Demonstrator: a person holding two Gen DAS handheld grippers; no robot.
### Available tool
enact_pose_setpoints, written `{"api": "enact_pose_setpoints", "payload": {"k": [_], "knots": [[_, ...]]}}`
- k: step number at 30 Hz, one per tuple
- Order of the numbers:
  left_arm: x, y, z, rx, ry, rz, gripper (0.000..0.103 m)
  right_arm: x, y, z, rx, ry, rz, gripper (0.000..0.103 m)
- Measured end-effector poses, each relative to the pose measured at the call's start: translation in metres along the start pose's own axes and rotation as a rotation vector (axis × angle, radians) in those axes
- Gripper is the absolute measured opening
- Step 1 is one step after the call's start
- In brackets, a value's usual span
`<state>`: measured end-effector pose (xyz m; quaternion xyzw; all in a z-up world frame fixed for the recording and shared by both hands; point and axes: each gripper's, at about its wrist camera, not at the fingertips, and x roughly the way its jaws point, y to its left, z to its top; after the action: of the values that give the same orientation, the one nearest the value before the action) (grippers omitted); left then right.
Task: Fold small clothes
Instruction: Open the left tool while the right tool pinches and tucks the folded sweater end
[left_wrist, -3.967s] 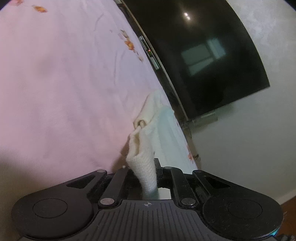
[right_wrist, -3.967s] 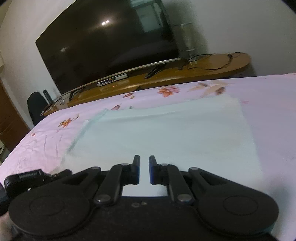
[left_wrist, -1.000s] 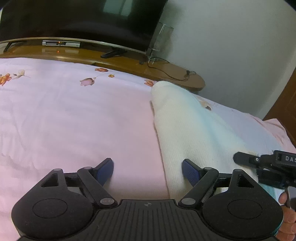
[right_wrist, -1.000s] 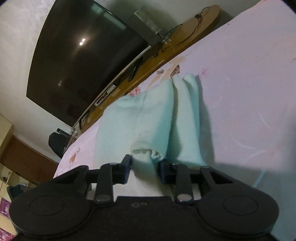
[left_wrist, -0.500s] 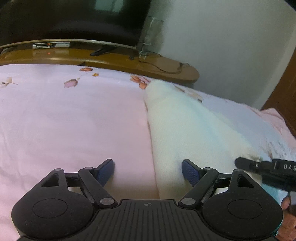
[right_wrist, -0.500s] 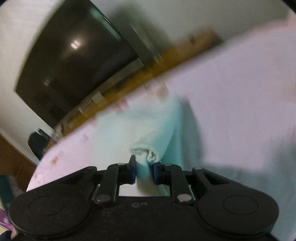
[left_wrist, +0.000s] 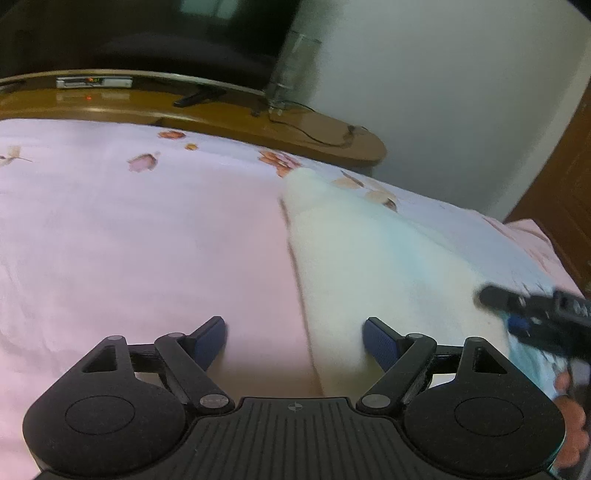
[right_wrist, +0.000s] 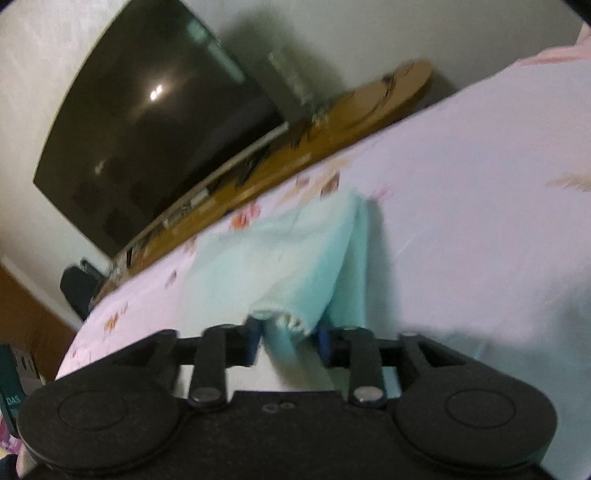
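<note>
A pale mint cloth (left_wrist: 369, 258) lies folded lengthwise on the pink floral bedsheet (left_wrist: 129, 240). My left gripper (left_wrist: 294, 339) is open and empty, low over the cloth's near left edge. In the right wrist view the cloth (right_wrist: 288, 258) runs away from me, and its bunched near end sits between the blue pads of my right gripper (right_wrist: 288, 338). The jaws stand partly apart around the bunch. The right gripper also shows at the right edge of the left wrist view (left_wrist: 535, 317).
A wooden TV bench (left_wrist: 221, 107) with a large dark TV (right_wrist: 147, 122) runs along the far side of the bed. A brown door (left_wrist: 569, 192) is at the right. A dark chair (right_wrist: 79, 291) stands at the left.
My right gripper was shut on the cloth's end half a second ago and its jaws have now spread apart. My left gripper stayed open and shifted slightly along the cloth.
</note>
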<state>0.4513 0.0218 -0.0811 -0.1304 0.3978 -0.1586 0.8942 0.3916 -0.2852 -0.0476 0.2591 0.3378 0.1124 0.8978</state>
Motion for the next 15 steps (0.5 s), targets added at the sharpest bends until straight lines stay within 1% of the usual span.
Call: {"api": "enact_pose_setpoints", "payload": {"k": [2, 4, 5, 6, 7, 8, 10, 11, 12, 15], "knots": [[0.004, -0.004, -0.003, 0.014, 0.012, -0.001, 0.082, 0.005, -0.002, 0.007, 0.001, -0.001, -0.014, 0.048], [0.005, -0.005, -0.003, 0.028, 0.018, -0.002, 0.082, 0.014, -0.004, 0.014, 0.018, 0.009, -0.011, 0.044], [0.006, -0.004, -0.003, 0.034, 0.022, -0.007, 0.082, 0.021, -0.004, 0.017, 0.010, 0.017, -0.013, 0.034], [0.006, -0.003, -0.002, 0.041, 0.029, -0.017, 0.082, 0.026, -0.001, 0.019, -0.044, 0.026, -0.032, 0.024], [0.007, -0.001, -0.001, 0.050, 0.035, -0.026, 0.082, 0.029, 0.002, 0.018, -0.111, 0.040, -0.074, 0.023], [0.007, -0.001, -0.001, 0.066, 0.042, -0.034, 0.082, 0.034, 0.001, 0.019, -0.159, 0.053, -0.099, 0.023], [0.007, -0.002, 0.001, 0.089, 0.056, -0.039, 0.082, 0.035, -0.006, 0.022, -0.144, 0.069, -0.089, 0.025], [0.005, -0.002, 0.002, 0.081, 0.060, -0.039, 0.082, 0.034, -0.005, 0.024, -0.140, 0.073, -0.102, 0.033], [0.003, -0.002, 0.003, 0.073, 0.061, -0.041, 0.082, 0.031, -0.003, 0.025, -0.127, 0.073, -0.109, 0.037], [-0.013, 0.000, -0.005, 0.076, 0.037, -0.050, 0.082, 0.005, 0.001, 0.019, -0.069, 0.084, -0.037, 0.038]]}}
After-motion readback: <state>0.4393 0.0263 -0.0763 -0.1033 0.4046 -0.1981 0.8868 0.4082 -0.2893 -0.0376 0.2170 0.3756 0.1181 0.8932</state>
